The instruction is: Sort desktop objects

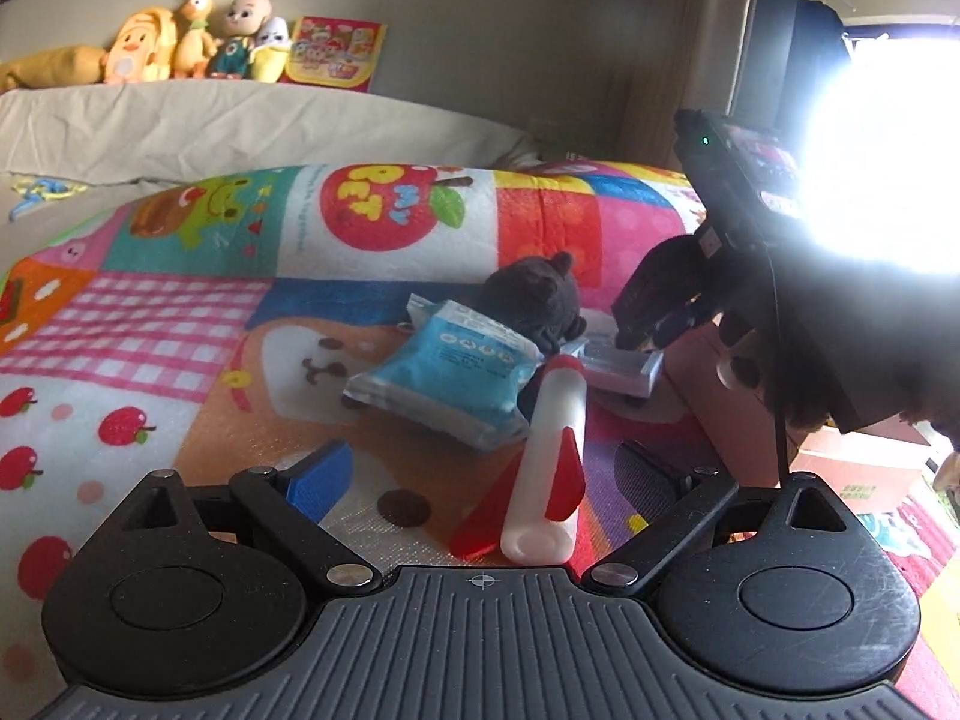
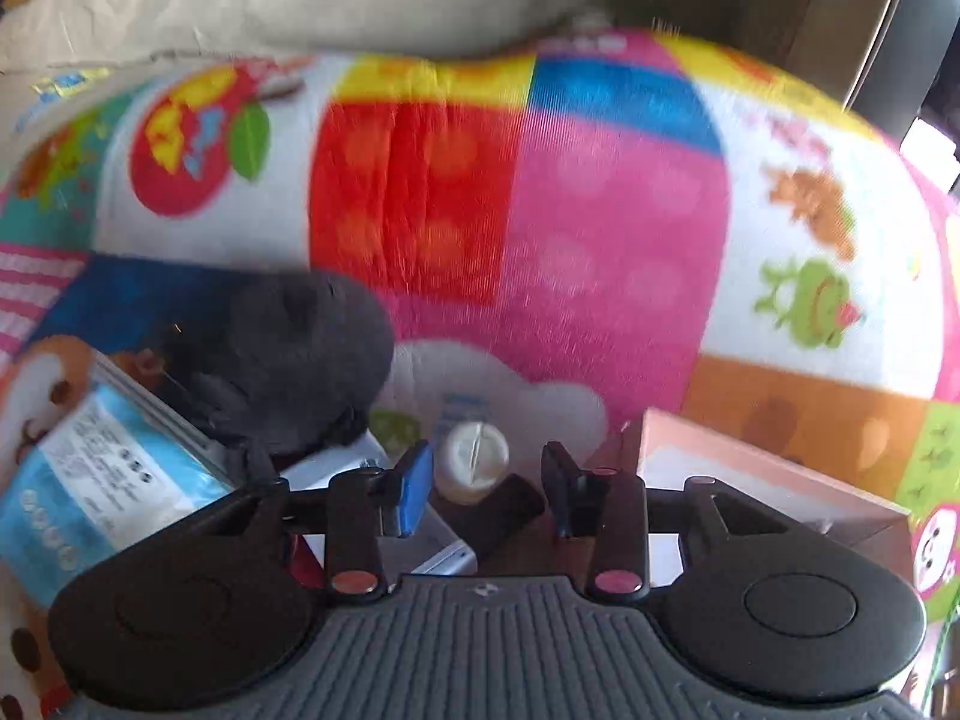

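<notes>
A white toy rocket with red fins [image 1: 543,462] lies on the colourful play mat, between the wide-open fingers of my left gripper [image 1: 486,468], untouched. Beyond it lie a blue packet [image 1: 447,381], a dark plush bear [image 1: 537,303] and a grey flat box [image 1: 624,369]. My right gripper [image 1: 651,315] hovers over that box in the left wrist view. In the right wrist view its fingers [image 2: 487,483] stand open around a small white bottle [image 2: 473,461] and a dark object [image 2: 510,513]; contact is unclear. The bear [image 2: 288,354] and packet [image 2: 102,474] sit left.
A brown cardboard box [image 1: 756,420] stands right of the objects, also in the right wrist view [image 2: 768,468]. Stuffed toys [image 1: 198,39] line the wall behind a grey bed [image 1: 240,120]. Bright window glare fills the upper right.
</notes>
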`<action>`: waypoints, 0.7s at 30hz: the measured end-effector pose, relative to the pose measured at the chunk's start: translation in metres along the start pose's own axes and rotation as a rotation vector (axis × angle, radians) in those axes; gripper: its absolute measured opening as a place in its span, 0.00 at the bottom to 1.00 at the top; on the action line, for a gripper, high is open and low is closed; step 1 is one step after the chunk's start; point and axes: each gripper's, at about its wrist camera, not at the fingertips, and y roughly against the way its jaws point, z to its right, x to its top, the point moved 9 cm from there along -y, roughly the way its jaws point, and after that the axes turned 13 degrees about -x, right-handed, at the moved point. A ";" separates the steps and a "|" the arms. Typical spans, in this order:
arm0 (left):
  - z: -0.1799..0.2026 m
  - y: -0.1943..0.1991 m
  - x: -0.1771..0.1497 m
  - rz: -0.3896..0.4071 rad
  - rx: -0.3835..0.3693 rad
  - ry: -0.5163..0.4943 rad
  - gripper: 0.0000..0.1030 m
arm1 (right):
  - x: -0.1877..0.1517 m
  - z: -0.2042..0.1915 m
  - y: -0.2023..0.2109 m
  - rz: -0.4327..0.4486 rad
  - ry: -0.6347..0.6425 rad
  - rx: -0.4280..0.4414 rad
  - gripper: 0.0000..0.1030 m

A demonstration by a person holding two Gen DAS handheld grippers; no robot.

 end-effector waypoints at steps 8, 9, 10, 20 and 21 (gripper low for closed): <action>-0.006 0.000 -0.001 -0.004 0.001 0.038 0.95 | -0.024 0.033 0.080 0.110 -0.036 0.169 0.24; -0.005 -0.001 -0.001 -0.006 0.005 0.031 0.95 | -0.032 0.041 0.095 0.119 -0.038 0.200 0.24; -0.004 -0.001 -0.001 -0.011 0.009 0.023 0.95 | -0.042 0.046 0.107 0.125 -0.030 0.223 0.24; 0.039 -0.016 -0.011 -0.105 0.028 -0.252 0.95 | -0.094 0.069 0.154 0.171 0.039 0.286 0.35; 0.041 -0.018 -0.012 -0.110 0.035 -0.265 0.95 | -0.087 0.068 0.150 0.178 0.026 0.286 0.36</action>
